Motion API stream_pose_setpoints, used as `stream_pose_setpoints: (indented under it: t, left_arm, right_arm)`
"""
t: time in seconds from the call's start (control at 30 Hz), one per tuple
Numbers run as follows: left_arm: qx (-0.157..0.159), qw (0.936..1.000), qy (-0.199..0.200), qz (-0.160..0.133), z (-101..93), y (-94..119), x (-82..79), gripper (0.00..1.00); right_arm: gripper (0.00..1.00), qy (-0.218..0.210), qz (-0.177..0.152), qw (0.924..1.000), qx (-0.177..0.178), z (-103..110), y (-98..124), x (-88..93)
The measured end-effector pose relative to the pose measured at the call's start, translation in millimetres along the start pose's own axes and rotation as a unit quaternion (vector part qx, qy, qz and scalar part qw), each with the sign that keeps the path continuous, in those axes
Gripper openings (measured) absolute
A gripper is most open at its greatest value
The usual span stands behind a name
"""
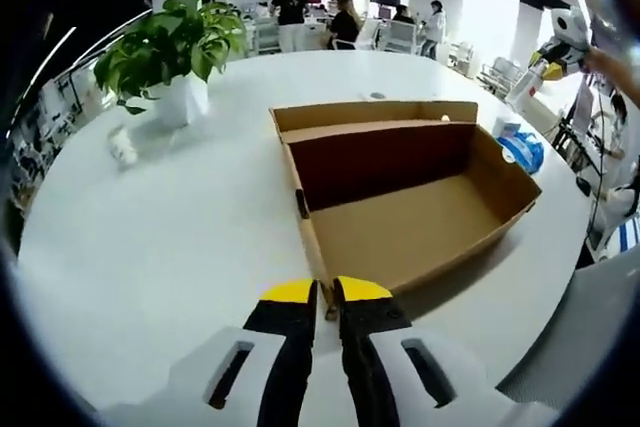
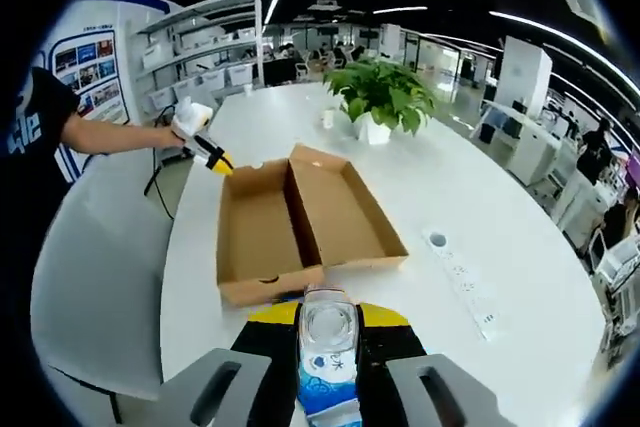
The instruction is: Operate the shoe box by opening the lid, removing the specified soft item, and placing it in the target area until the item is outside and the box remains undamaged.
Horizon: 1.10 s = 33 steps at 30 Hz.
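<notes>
The cardboard shoe box (image 1: 380, 162) lies open on the white table, nothing inside it, with its lid (image 1: 370, 115) folded back on the far side. My left gripper (image 1: 327, 297) is shut on the box's near corner. In the right gripper view a person's hand holds the left gripper (image 2: 226, 164) at the far-left corner of the box (image 2: 250, 232). My right gripper (image 2: 327, 317) is shut on a soft blue-and-white pack (image 2: 327, 372) with a clear top, held above the table just short of the box. In the left gripper view the pack (image 1: 520, 150) hangs beyond the box's right end.
A potted plant (image 1: 170, 47) in a white pot stands beyond the box, with a small white cup (image 1: 122, 145) beside it. A white power strip (image 2: 462, 282) lies on the table to the right. The table edge (image 2: 170, 277) curves close by. People stand at far desks.
</notes>
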<state>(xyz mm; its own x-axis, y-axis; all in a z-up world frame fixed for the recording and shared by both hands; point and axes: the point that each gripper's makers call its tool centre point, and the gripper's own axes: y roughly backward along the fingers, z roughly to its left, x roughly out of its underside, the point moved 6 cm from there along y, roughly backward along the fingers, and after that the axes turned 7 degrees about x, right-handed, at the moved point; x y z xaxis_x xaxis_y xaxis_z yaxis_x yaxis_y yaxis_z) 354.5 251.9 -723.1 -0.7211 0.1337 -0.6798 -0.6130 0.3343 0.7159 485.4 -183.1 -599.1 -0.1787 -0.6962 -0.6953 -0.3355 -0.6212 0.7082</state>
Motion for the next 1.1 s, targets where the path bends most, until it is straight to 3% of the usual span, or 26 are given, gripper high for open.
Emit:
stream_pose_setpoints:
  t: [0.27, 0.4, 0.63, 1.1]
  left_arm:
    - [-0.005, 0.9998, 0.015, -0.007, -1.4, 0, 2.5, 0.04]
    - [-0.013, 0.9996, 0.026, -0.005, -2.0, -1, 2.7, 0.04]
    - [-0.021, 0.9994, 0.027, -0.003, -2.3, -2, 2.6, 0.03]
    - [-0.021, 0.9990, 0.038, -0.005, 8.7, -6, 1.8, 0.03]
  right_arm:
    - [0.16, 0.060, 0.034, 0.9976, 0.004, -13, -12, 8.7]
    - [0.16, 0.105, 0.063, 0.9925, 0.008, -20, -23, 15.4]
    - [0.16, 0.136, 0.089, 0.9867, 0.009, -32, -42, 23.6]
    - [0.16, 0.142, 0.128, 0.9814, 0.009, -45, -73, 38.1]
